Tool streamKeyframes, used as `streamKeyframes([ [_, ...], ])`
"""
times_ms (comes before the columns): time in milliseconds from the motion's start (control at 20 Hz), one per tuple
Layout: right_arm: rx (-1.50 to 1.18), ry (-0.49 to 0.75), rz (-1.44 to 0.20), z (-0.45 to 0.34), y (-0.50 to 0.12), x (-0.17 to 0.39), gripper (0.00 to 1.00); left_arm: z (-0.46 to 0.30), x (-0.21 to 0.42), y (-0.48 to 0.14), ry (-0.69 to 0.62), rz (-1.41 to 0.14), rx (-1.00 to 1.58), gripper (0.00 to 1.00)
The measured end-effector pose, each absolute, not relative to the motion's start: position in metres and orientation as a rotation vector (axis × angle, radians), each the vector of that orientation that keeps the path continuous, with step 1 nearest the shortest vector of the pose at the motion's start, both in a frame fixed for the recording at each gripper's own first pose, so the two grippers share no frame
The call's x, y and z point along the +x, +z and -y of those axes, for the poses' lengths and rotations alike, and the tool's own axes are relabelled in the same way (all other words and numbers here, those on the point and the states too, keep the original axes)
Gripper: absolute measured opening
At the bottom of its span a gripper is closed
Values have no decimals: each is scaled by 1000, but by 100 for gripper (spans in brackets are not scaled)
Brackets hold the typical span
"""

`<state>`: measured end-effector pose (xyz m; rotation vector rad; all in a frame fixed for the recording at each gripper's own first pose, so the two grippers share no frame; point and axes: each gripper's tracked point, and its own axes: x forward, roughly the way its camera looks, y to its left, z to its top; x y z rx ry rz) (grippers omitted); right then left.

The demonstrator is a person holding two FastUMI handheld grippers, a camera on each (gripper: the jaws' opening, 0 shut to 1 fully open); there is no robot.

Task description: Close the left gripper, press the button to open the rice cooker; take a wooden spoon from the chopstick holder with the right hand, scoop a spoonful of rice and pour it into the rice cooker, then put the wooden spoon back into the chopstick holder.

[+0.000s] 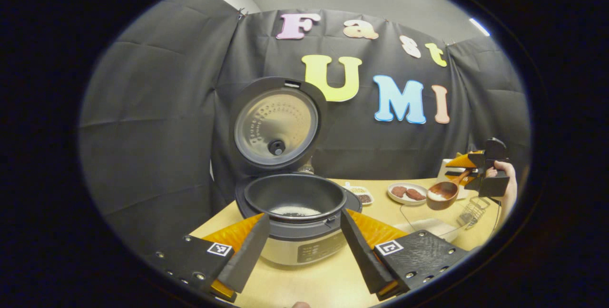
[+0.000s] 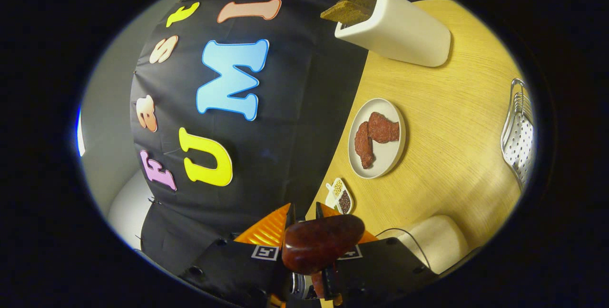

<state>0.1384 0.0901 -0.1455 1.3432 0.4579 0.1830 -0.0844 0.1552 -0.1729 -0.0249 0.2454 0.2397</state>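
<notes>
The rice cooker [image 1: 295,203] sits open on the bench [image 1: 328,279], the left hand-held gripper [image 1: 304,246] spread before it. To the right, the right hand-held gripper [image 1: 468,174] clamps a wooden spoon [image 1: 442,194], apparently carrying rice.

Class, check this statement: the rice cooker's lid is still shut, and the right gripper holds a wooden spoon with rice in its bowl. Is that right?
Not quite. In the left gripper view the rice cooker has its lid standing open, with a little rice in the pot. The rest holds: the right gripper holds the wooden spoon with rice in its bowl.
</notes>
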Motion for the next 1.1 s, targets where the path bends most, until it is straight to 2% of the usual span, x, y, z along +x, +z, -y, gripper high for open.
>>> streamKeyframes([
  [550,1409,390,-475,-192,-70,159,25,-180,-99,-176,284,-240,-73,92],
  [1100,1253,559,-530,-335,-24,173,24,-220,-127,-181,346,-252,-89,92],
])
